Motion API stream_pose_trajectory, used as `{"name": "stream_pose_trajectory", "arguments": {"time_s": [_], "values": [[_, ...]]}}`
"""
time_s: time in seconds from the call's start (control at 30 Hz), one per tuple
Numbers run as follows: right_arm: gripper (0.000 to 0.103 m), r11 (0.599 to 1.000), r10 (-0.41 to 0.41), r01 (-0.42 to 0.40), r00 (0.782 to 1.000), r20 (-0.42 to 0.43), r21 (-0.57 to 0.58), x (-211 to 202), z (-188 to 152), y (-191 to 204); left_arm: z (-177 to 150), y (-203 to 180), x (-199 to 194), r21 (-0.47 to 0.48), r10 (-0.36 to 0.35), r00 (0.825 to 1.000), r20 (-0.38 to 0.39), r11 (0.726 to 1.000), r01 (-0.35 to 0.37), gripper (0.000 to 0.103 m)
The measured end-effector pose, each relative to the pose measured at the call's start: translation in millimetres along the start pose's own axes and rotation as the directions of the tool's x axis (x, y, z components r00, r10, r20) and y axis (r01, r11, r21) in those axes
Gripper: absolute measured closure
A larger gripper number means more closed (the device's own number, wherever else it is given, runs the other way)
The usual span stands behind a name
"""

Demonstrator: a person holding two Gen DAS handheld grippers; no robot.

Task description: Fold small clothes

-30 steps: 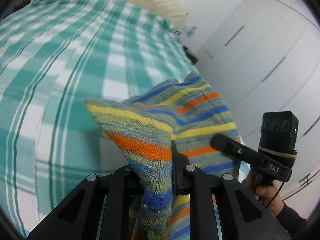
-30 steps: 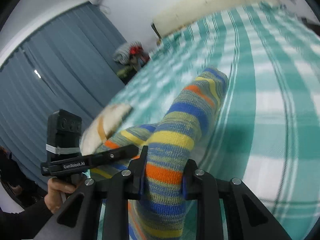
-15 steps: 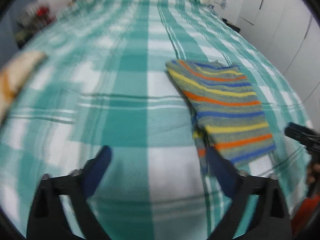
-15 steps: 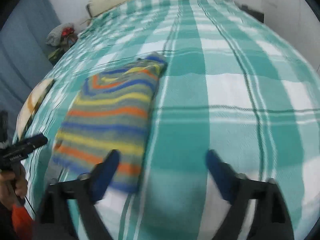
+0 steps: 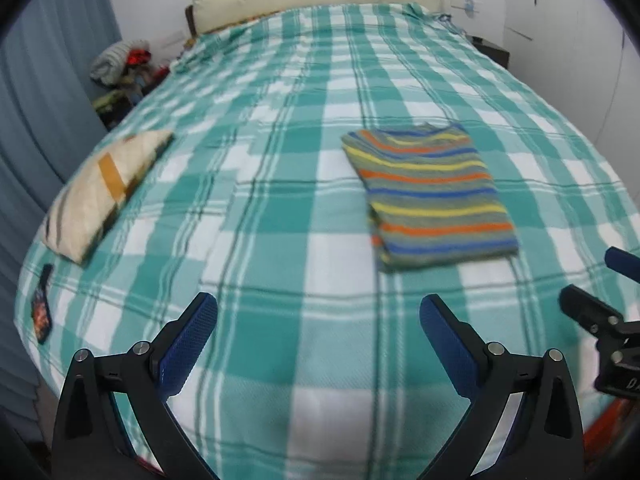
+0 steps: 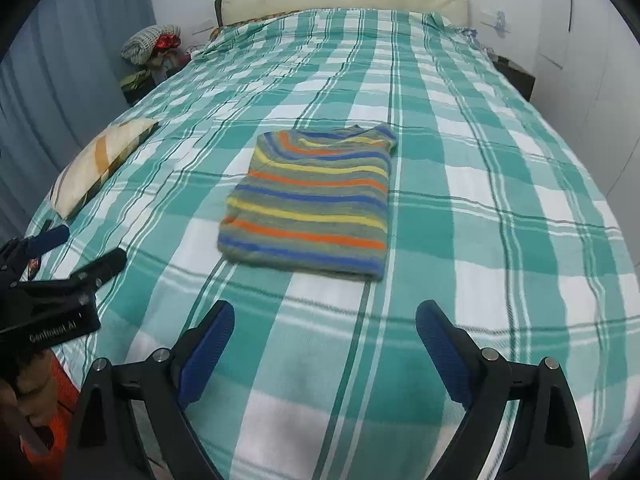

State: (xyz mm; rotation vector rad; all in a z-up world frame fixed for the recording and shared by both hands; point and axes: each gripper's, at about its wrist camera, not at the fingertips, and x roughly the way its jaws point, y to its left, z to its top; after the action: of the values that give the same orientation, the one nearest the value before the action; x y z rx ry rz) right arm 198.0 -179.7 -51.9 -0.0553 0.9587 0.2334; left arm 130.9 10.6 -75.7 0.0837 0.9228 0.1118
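Knitted striped sweater (image 5: 430,196), folded to a flat rectangle, bands of orange, yellow, blue and grey-green; lies on teal-and-white checked bedspread (image 5: 280,240). Left wrist view alone shows small dark patterned item (image 5: 42,304) at the bed's near left edge. Both views show cream cushion (image 6: 100,160) with tan stripe, far left. Left gripper (image 5: 318,316): jaws spread wide, empty, blue textured pads, sweater ahead and to its right, apart. Right gripper (image 6: 325,322): likewise wide, empty, sweater straight ahead, not touching.
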Motion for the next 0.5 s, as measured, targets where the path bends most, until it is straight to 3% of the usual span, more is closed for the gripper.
{"name": "stream_pose_trajectory", "arguments": {"time_s": [0.5], "values": [[0.006, 0.996, -0.085, 0.085, 0.996, -0.012, 0.012, -49, -12, 10, -12, -11, -40, 0.057, -0.029, 0.999, -0.017, 0.998, 0.030, 0.002]]}}
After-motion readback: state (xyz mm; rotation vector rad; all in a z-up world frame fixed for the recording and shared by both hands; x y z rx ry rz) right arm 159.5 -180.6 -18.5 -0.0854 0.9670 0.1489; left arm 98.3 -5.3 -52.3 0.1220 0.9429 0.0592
